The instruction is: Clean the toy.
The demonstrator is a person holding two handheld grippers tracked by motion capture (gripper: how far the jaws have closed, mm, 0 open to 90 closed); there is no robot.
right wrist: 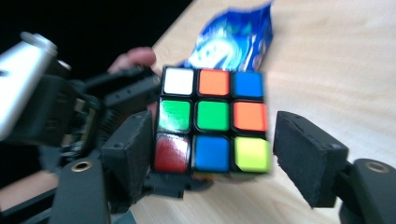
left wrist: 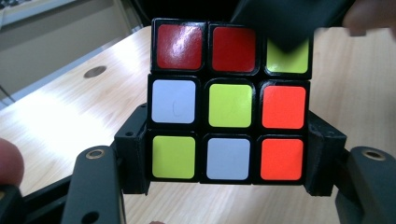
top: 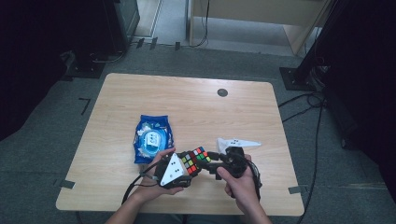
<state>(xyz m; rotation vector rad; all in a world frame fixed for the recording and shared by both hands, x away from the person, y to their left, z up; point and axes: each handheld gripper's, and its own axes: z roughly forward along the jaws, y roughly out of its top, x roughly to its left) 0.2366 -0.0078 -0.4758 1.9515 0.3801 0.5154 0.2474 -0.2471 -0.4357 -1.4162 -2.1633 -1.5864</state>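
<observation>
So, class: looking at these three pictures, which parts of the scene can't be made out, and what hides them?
- Cube, left gripper view: top-right yellow sticker partly covered by a dark gripper part.
- Blue packet, right gripper view: blurred, cut by the top edge, lower end behind the cube.
- Packet print, high view: too small to read.

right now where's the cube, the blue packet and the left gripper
cube (left wrist: 229, 106), left gripper view, yellow centre sticker
blue packet (top: 153, 138), high view, middle of its front
left gripper (left wrist: 229, 161), left gripper view, between its jaws

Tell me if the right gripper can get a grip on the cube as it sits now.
Probably yes. The cube sits between the right gripper jaws, one pad clearly apart from it, nothing between. The left gripper clamps the cube's far layer, leaving the near one free.
</observation>
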